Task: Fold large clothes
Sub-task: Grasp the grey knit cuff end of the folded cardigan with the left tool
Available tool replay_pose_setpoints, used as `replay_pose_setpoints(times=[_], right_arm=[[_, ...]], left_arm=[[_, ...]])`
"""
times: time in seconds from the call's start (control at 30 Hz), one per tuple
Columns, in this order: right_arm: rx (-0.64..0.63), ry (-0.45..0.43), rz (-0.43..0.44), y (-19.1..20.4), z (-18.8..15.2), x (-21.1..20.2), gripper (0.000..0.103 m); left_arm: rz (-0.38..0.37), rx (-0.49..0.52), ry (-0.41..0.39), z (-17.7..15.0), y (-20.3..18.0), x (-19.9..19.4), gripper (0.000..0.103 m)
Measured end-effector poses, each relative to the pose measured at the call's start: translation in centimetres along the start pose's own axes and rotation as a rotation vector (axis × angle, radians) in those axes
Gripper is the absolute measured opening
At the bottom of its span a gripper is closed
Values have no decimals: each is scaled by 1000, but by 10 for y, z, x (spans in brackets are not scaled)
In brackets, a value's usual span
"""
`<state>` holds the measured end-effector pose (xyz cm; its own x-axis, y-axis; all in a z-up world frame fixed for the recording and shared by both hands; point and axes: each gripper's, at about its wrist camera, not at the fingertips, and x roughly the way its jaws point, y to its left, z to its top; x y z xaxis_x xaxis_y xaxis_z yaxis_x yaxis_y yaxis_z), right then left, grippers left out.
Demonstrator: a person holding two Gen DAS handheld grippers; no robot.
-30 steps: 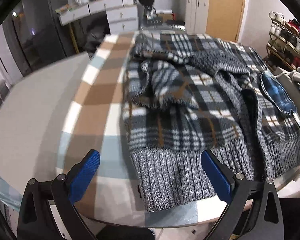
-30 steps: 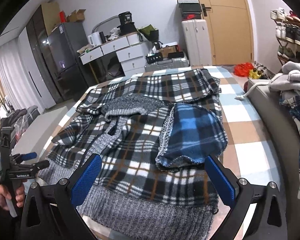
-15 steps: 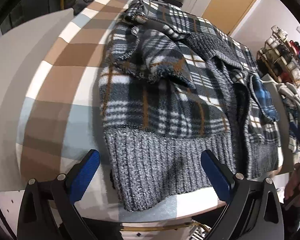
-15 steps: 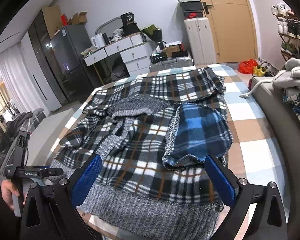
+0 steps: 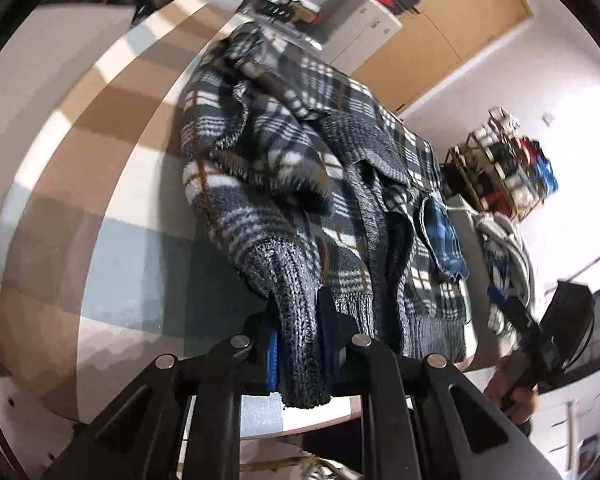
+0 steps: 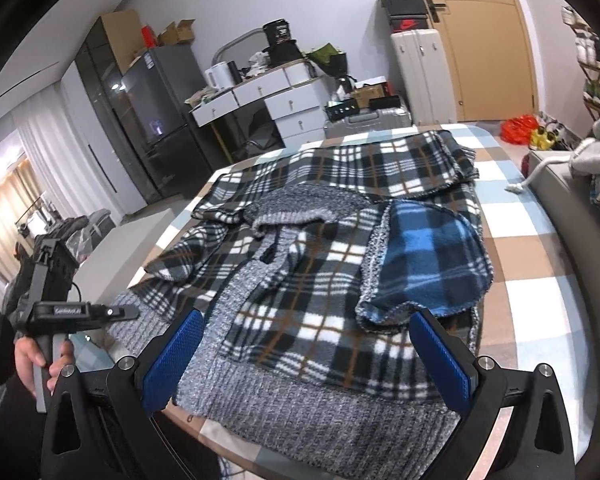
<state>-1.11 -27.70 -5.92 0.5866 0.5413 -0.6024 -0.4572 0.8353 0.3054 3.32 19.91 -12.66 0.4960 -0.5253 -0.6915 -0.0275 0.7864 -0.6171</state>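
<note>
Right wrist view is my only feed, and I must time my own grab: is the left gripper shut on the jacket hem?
Observer: Yes, the left gripper is shut on the grey ribbed hem.
Operator: Which part of it?
Observer: Its left corner, bunched into a fold between the pads.
Operator: Lifted yet?
Observer: That corner is raised off the checked cover.

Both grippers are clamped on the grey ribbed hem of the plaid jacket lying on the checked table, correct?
Not quite. Only the left gripper is clamped on the ribbed hem of the plaid jacket; the right wrist view shows the right gripper open, hovering over the hem on the checked table.
</note>
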Motion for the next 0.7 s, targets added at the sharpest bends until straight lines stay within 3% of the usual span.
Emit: replay_pose_setpoints(times=[0.13, 0.2, 0.27, 0.37, 0.43, 0.47, 0.5, 0.7], right_arm=[[-1, 8, 15, 2, 0, 2, 103], [8, 15, 30, 1, 0, 2, 103], [43, 25, 63, -3, 0, 4, 103], [95, 34, 82, -12, 1, 6, 103], [134, 33, 89, -20, 1, 5, 103], [160, 31, 92, -26, 1, 4, 103], [181, 31, 91, -31, 0, 3, 103], [348, 35, 107, -66, -6, -9, 103]], left_arm=[[60, -82, 112, 2, 11, 21, 34], [50, -60, 75, 0, 8, 16, 53], [63, -9, 71, -3, -2, 17, 62], [139, 81, 62, -9, -19, 22, 63], [112, 101, 85, -10, -19, 25, 52], [98, 97, 94, -11, -19, 26, 21], [96, 96, 100, -10, -16, 26, 10], [-45, 66, 27, 2, -12, -3, 10]])
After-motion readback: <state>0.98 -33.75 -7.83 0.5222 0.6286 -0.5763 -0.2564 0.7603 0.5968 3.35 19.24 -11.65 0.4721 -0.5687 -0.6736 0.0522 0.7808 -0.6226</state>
